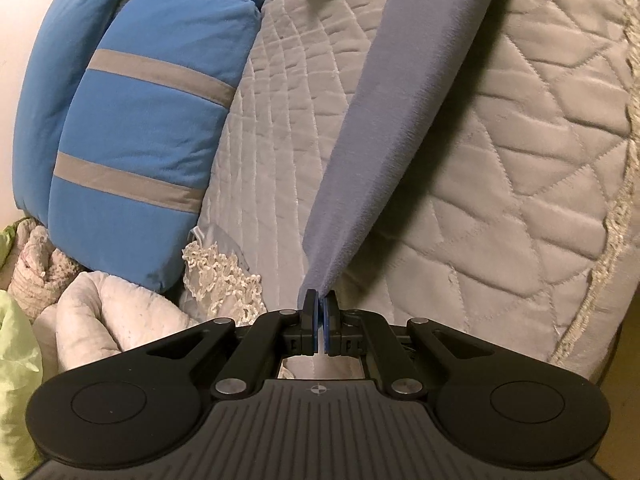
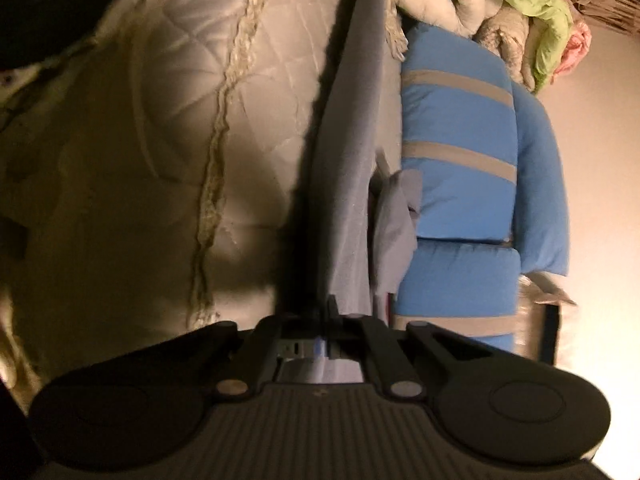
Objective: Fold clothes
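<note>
Quilted bed (image 1: 500, 140) underneath, blue pillows (image 1: 140, 140) at its far side, rumpled blankets (image 1: 108, 320) beside those. Grey cloth (image 1: 392, 100) stretched taut above the bed, between both grippers. Left gripper (image 1: 319, 309) clamped on one end; right gripper (image 2: 334, 306) pinched shut on the other.

Counts on the bed: two grippers, one garment, three blue pillows

One grey-blue garment (image 1: 404, 92), one left gripper (image 1: 319, 312) at 6 o'clock, one right gripper (image 2: 332, 308); three blue pillows (image 1: 148, 148) at 9 o'clock, the nearest with two grey stripes; one quilted bedspread (image 1: 500, 160); one green cloth (image 1: 16, 344).
</note>
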`<state>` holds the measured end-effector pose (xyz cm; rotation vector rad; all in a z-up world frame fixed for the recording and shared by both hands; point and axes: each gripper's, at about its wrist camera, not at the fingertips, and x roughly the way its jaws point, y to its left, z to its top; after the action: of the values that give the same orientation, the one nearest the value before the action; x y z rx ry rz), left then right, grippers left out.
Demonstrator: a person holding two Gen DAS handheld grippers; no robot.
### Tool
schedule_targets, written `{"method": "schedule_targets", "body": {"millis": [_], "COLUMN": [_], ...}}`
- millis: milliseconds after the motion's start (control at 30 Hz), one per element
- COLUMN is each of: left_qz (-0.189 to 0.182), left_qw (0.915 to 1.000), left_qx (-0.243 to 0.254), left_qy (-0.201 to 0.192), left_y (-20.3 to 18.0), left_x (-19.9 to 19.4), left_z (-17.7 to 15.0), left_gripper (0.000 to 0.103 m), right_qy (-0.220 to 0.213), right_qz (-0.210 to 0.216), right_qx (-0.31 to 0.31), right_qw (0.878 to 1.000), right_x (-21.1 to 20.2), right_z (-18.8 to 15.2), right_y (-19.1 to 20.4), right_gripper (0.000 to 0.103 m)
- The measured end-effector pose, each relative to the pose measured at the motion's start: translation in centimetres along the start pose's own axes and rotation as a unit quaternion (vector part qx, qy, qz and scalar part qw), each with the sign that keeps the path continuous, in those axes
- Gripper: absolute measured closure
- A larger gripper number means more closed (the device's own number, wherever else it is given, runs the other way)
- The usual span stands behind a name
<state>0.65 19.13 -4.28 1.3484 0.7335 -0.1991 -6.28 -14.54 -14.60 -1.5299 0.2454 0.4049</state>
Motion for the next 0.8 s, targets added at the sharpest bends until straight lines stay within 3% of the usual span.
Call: {"method": "schedule_targets", "body": {"millis": [267,533,667,733,800], "left_qz": [-0.024,-0.010,-0.002,-0.004,-0.017], "left_qw": [0.9993,0.9983,0.9971,0.9959,0.9957], "left_qx": [0.027,0.056,0.057,0.048,0.015], "left_qy": [0.002,0.010,0.050,0.077,0.090], "left_y": [-1.9,-3.9,-4.0,-3.6,-2.5], "left_x": [-0.8,-0.8,-0.1,0.3,0.2], "left_z": [-0.5,-1.1,-1.5,-2.0,-2.9], "left_gripper": [0.100,0.100,0.098,0.098,0.095], "right_qy": [-0.023,-0.016,-0.012,-0.009,-0.011], "right_qz": [0.098,0.143,0.157,0.161,0.164], "right_qx": [0.106,0.094,0.090,0.095,0.111], "right_qw": [0.989,0.985,0.983,0.982,0.980], "right_x": [-2.9,-1.8,-1.7,-1.5,-1.7], "right_z": [-1.3,-1.1,-1.1,-1.1,-1.3], "right_y": [-5.4,-2.6,-2.1,-2.3,-2.7], "right_gripper": [0.102,0.102,0.101,0.074,0.061]}}
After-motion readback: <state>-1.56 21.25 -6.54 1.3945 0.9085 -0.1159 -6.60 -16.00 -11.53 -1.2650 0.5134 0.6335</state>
